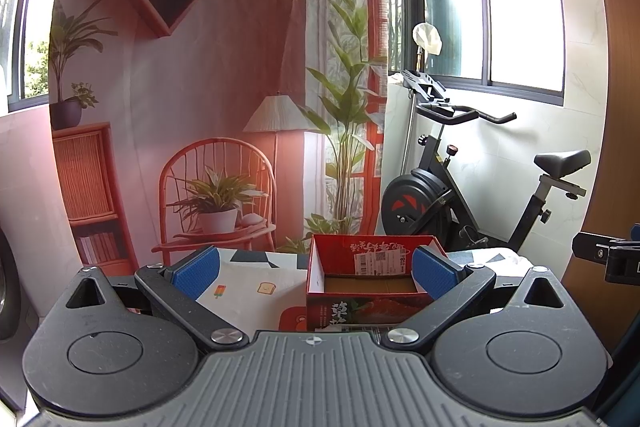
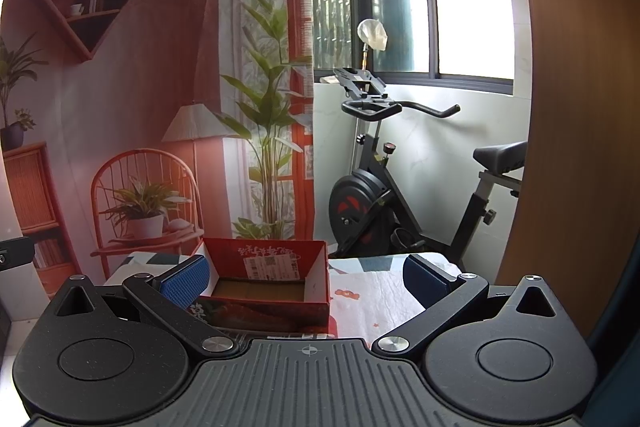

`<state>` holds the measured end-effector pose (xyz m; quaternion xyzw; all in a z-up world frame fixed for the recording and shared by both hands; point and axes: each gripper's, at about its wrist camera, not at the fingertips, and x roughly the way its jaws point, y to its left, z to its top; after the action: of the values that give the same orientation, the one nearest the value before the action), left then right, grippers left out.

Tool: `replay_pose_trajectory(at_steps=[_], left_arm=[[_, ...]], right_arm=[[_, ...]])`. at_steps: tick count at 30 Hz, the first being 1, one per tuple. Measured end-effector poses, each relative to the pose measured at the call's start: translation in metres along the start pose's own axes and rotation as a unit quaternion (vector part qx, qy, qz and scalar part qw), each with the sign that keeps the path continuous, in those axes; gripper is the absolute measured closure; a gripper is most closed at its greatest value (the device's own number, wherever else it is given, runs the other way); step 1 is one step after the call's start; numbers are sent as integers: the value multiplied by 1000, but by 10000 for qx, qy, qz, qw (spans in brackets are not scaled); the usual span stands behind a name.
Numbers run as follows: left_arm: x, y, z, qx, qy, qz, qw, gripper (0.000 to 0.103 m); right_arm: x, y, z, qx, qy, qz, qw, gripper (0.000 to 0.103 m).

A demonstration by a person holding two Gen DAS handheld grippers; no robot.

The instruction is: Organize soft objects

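An open red cardboard box [image 1: 372,303] stands on the table with a patterned cloth [image 1: 248,287]; its brown floor shows and I see nothing inside. My left gripper [image 1: 316,273] is open, its blue pads [image 1: 196,271] spread wide, the right one in front of the box's right wall. In the right wrist view the same red box [image 2: 272,307] sits left of centre. My right gripper [image 2: 306,281] is open too, holding nothing, its left pad in front of the box's left corner. No soft objects are in view.
A black exercise bike [image 1: 460,195] stands behind the table at the right, below the windows. A printed backdrop of a room [image 1: 220,87] hangs behind the table. A brown wooden panel [image 2: 568,107] rises at the right. The other gripper's black edge [image 1: 608,255] shows at the far right.
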<state>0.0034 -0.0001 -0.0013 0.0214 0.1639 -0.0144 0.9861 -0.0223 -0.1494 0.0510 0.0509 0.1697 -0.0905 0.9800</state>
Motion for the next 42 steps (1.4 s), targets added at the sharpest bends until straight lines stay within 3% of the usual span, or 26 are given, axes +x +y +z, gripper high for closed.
replay_pose_trajectory(at_steps=[42], left_arm=[[-2,0,1,29,-2,-24,10000,0]], right_arm=[[3,-2,-3,3,14,-15,10000,0]])
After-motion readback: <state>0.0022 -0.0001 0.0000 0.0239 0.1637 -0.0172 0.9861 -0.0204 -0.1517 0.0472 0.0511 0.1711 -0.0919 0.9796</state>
